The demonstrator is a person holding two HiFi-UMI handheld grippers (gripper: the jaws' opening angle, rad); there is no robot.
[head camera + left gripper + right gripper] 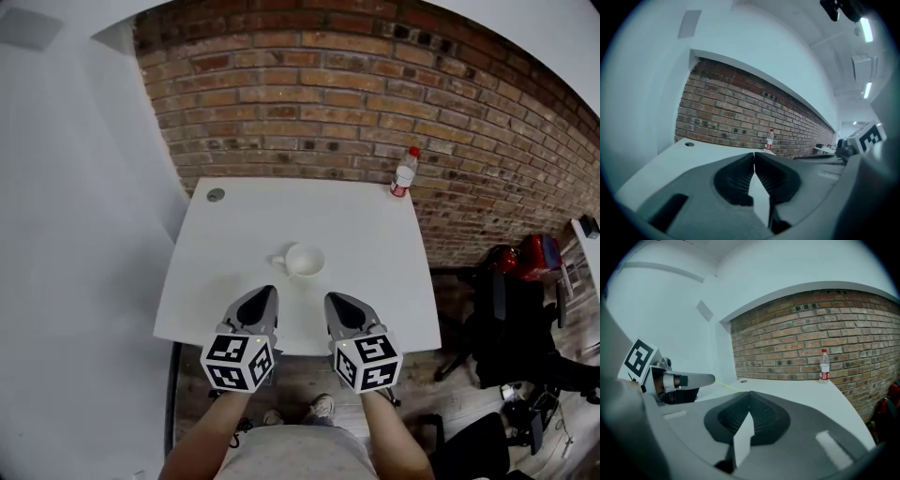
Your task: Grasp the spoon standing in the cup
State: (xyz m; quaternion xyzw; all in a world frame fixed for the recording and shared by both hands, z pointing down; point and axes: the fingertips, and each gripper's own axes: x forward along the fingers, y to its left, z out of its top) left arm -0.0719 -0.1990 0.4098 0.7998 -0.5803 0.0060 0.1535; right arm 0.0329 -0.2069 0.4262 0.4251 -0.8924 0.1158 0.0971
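A white cup [306, 261] stands near the middle of the white table [375, 244], its handle pointing left. I can make out no spoon in it in the head view. My left gripper [266, 292] hovers at the table's front edge, just near-left of the cup, jaws closed together on nothing. My right gripper [333, 299] sits beside it, near-right of the cup, also shut and empty. In the left gripper view the jaws [754, 153] meet tip to tip; the right gripper view shows the same [750, 393]. Neither gripper view shows the cup.
A clear water bottle with a red cap [404, 173] [769, 139] [824, 365] stands at the table's far right corner by the brick wall. A grey round cable cap [216, 195] lies far left. Black office chairs [511, 328] stand on the floor to the right.
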